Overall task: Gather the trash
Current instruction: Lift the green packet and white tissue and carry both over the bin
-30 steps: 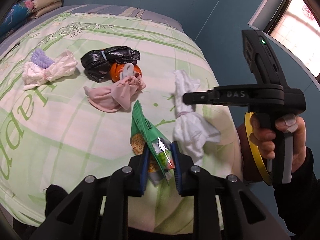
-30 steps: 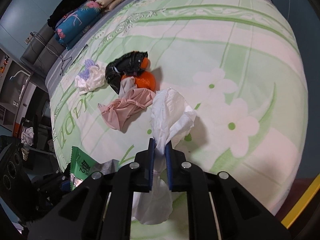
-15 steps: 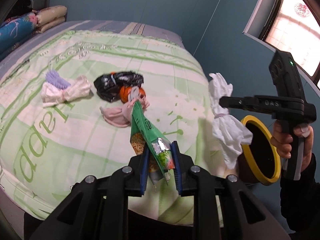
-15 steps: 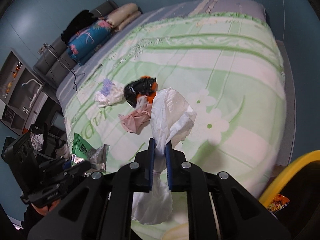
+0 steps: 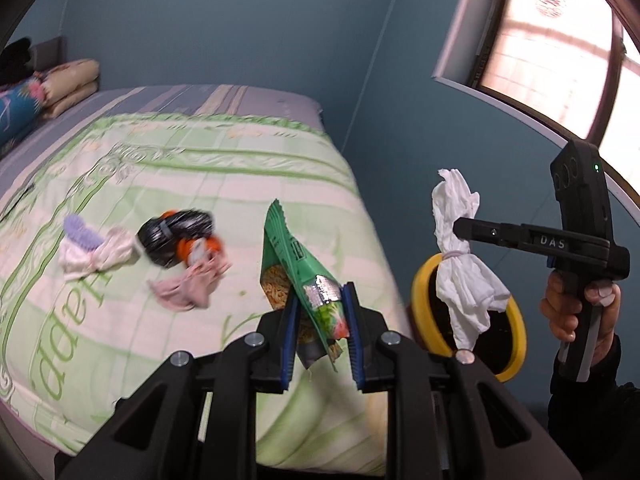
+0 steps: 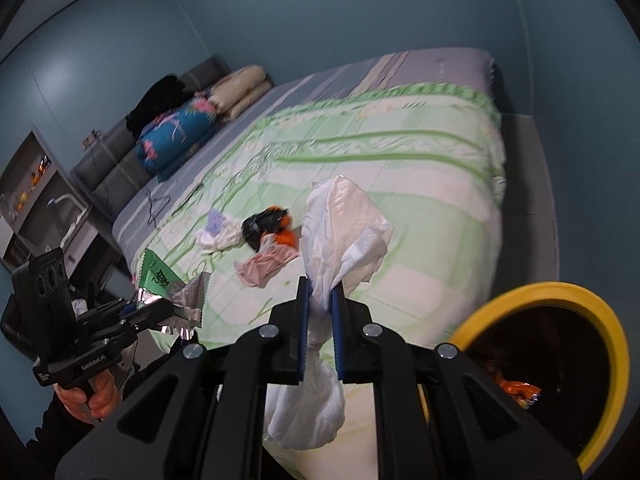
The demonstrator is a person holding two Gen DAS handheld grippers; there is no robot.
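My left gripper [image 5: 320, 304] is shut on a green snack wrapper [image 5: 296, 264] with a silver foil end, held up above the near edge of the bed; the wrapper [image 6: 160, 278] also shows at the left of the right wrist view. My right gripper [image 6: 320, 300] is shut on a white tissue bundle [image 6: 340, 224], raised off the bed beside a yellow-rimmed trash bin [image 6: 560, 300]. In the left wrist view the tissue bundle [image 5: 460, 248] hangs above the bin [image 5: 424, 280]. A black bag [image 5: 176, 232], an orange item [image 5: 208, 245], pink cloth [image 5: 188, 284] and white-purple cloth [image 5: 92, 248] lie on the bed.
The bed [image 5: 200, 168] with a green-white quilt fills the left and middle. Pillows and folded bedding [image 6: 200, 120] sit at its head. An orange wrapper [image 6: 516, 388] lies inside the bin. A shelf unit [image 6: 36, 184] stands at far left, a window [image 5: 560, 40] at upper right.
Both grippers have risen and pulled back from the bed with their items. The right one swung toward the yellow bin, which has come far into view.
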